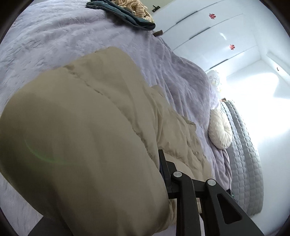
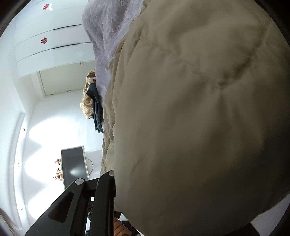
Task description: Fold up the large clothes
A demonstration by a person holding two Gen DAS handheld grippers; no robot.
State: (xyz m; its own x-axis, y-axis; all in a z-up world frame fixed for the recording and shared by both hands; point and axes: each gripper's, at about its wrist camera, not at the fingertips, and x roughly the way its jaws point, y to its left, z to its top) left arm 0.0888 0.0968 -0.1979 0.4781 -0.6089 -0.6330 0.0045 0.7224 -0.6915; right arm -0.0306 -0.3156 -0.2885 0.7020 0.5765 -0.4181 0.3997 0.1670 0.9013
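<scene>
A large beige puffy jacket [image 1: 87, 130] lies on the lilac fleece bed cover [image 1: 54, 40] and fills most of the left wrist view. My left gripper [image 1: 159, 174] is shut on the beige jacket; the fabric drapes over the left finger and hides it, and only the right finger [image 1: 164, 168] shows. In the right wrist view the same jacket [image 2: 199, 109] bulges over my right gripper [image 2: 116, 183], which is shut on it. Only one black finger [image 2: 107, 185] shows there; the other is buried in cloth.
A pile of clothes, dark teal [image 1: 126, 14] and striped tan [image 1: 134, 7], sits at the far end of the bed. A round cream cushion [image 1: 220, 130] and a grey quilted headboard [image 1: 244, 163] are at the right. White wardrobe doors [image 1: 208, 32] stand behind. A dark monitor [image 2: 74, 163] shows in the right wrist view.
</scene>
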